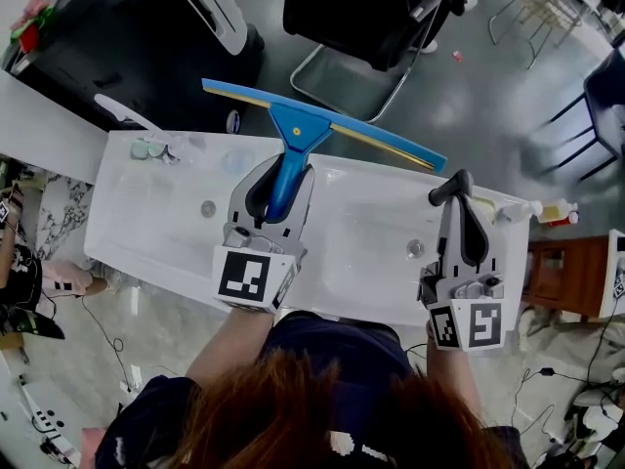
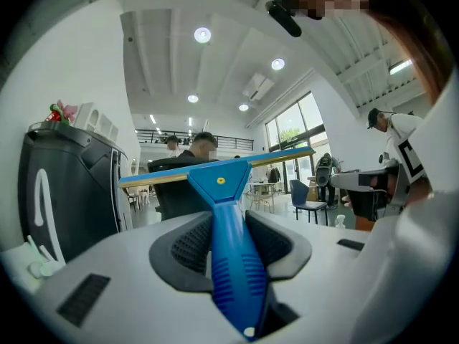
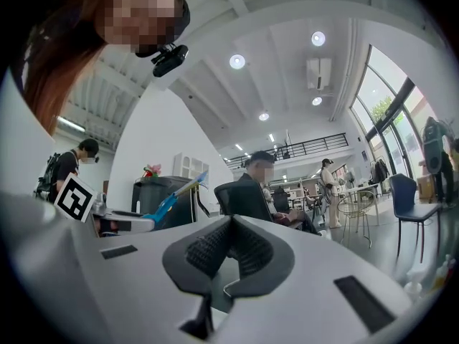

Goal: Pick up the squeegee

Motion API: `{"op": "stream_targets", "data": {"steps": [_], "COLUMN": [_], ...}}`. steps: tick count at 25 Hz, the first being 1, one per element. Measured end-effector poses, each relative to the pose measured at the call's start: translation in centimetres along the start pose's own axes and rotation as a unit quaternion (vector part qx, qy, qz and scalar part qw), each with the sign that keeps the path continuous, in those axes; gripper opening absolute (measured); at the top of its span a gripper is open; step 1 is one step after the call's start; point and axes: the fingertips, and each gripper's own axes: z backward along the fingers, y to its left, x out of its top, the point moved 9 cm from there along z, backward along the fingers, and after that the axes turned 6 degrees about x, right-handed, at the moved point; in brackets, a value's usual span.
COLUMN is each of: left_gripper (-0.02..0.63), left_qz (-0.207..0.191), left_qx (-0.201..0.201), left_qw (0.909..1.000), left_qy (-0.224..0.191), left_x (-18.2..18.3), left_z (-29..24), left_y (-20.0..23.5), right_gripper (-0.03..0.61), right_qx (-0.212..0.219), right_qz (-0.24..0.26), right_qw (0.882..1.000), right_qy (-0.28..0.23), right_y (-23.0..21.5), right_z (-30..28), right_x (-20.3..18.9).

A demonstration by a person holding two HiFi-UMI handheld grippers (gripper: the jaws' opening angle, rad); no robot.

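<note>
Hair (image 1: 322, 408) is filling the head view at six o'clock, with both of the person's forearms reaching up from it.

The left gripper (image 1: 278, 186) is sitting just left of centre, pointing toward twelve o'clock. It is pinching the blue handle of the squeegee (image 1: 298, 130). In the left gripper view the two dark ribbed pads (image 2: 188, 244) are pressing on either side of that handle (image 2: 231, 264), which is running straight up the middle of the left gripper (image 2: 229, 239).

The squeegee is being held in the air above the white washbasin (image 1: 371, 252), clear of its surface. Its blade, blue with a yellow strip, is crossing the head view from ten o'clock down toward three o'clock. In the left gripper view the blade is lying nearly level.

The right gripper (image 1: 459, 191) is hanging at four o'clock, well apart from the left one and also over the washbasin. Its jaws are pressed together with nothing between them, the pads meeting at their tips in the right gripper view (image 3: 229, 244). The squeegee (image 3: 168, 203) is showing there at nine o'clock.

Beyond the washbasin, a black chair (image 1: 356, 13) is standing on the grey floor at twelve o'clock, and a black cabinet (image 1: 127, 57) at eleven o'clock.
</note>
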Motion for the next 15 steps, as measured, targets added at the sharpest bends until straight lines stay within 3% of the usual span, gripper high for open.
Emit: {"op": "stream_targets", "data": {"steps": [6, 15], "left_gripper": [0.153, 0.153], "left_qz": [0.001, -0.009], "left_qx": [0.011, 0.021], "left_qw": [0.9994, 0.9986], "left_qy": [-0.033, -0.047], "left_x": [1.9, 2.6], "left_z": [1.6, 2.7], "left_y": [0.7, 1.6], "right_gripper": [0.015, 0.015], "right_qx": [0.003, 0.006], "right_qz": [0.016, 0.021], "right_qw": [1.0, 1.0], "right_qy": [-0.01, -0.014], "right_y": [1.1, 2.4], "right_z": [0.0, -0.3], "right_x": [1.0, 1.5]}}
